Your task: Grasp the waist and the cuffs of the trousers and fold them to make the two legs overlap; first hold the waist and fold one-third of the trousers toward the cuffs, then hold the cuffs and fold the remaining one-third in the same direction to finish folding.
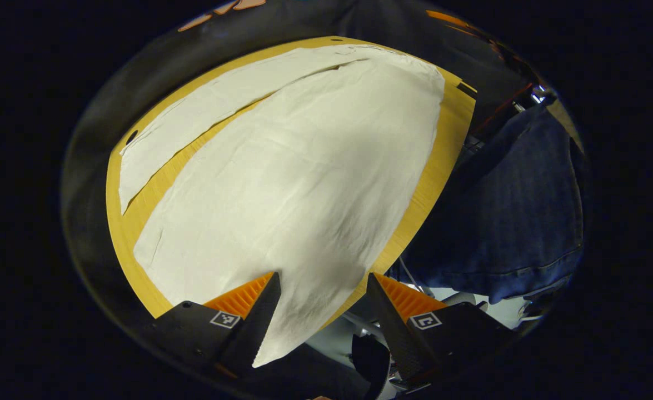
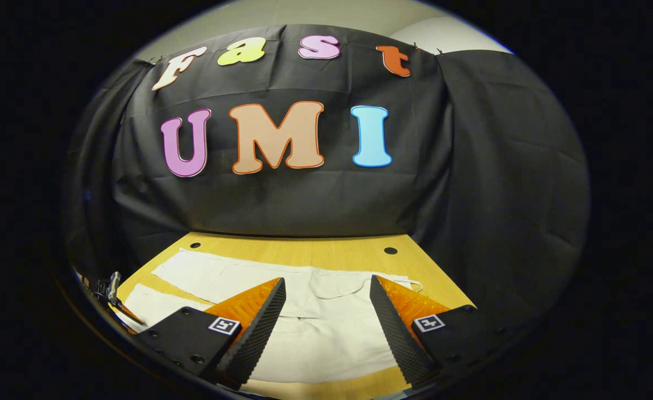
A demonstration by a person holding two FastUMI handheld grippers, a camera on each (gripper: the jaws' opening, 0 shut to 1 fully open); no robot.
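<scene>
White trousers (image 1: 304, 183) lie spread flat on the yellow wooden bench (image 1: 443, 166), both legs laid out and parted by a narrow wedge of bare wood. Legs not yet overlapped.

Left gripper view: the left hand-held gripper (image 1: 323, 305) hovers above the cuff end of the nearer leg, which sits at the bench's near edge. Its jaws stand wide apart with cloth showing between them but not pinched. The farther leg (image 1: 204, 119) runs along the bench's far side.

Right gripper view: the right hand-held gripper (image 2: 326, 316) is also spread open, poised over the waist end (image 2: 332, 294) of the trousers, nothing held. A thin drawstring loop (image 2: 354, 289) lies at the waistband.

Handling, judged: thin woven cloth, light, limp, fine creases all over. It should drape and sag when lifted, and drag or bunch if pulled along the wood. Best holds look like the waistband edge, where layers are thicker, and the cuff hem. A pinch taken mid-panel would likely lift one layer only.

Hard to make out: the very tip of the near cuff runs down between the left fingers and past the bench edge, so whether it overhangs cannot be told. A person's blue denim garment (image 1: 521, 222) stands just beside the bench. Fisheye bending distorts the garment's outline.
</scene>
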